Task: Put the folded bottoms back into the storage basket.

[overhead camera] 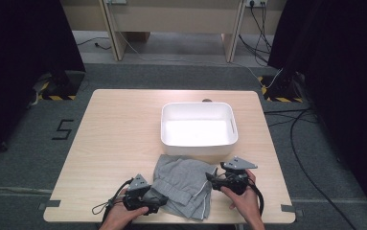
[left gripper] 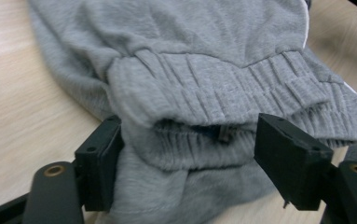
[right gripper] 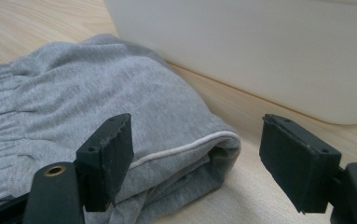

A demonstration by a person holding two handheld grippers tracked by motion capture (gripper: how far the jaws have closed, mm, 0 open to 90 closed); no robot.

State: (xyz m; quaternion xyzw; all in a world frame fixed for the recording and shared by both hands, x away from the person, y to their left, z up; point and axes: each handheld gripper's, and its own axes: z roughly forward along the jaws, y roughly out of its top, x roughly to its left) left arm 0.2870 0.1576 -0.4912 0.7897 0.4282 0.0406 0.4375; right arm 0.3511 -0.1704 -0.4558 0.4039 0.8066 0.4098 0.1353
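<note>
At the table's (overhead camera: 119,124) near edge, our left gripper (left gripper: 185,154) straddles the grey shorts' (left gripper: 204,84) waistband, jaws apart; our right gripper (right gripper: 195,158) gapes at the folded side; we should bite deep through every layer.

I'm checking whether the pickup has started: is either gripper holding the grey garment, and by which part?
Not yet. The left gripper straddles the grey garment's elastic waistband, jaws apart; the right gripper, open, brackets a folded corner.

One legible mark: a black figure "5" (overhead camera: 64,129) on the grey floor (overhead camera: 28,143), left of the worktop (overhead camera: 119,134). No readable labels or brands elsewhere.
</note>
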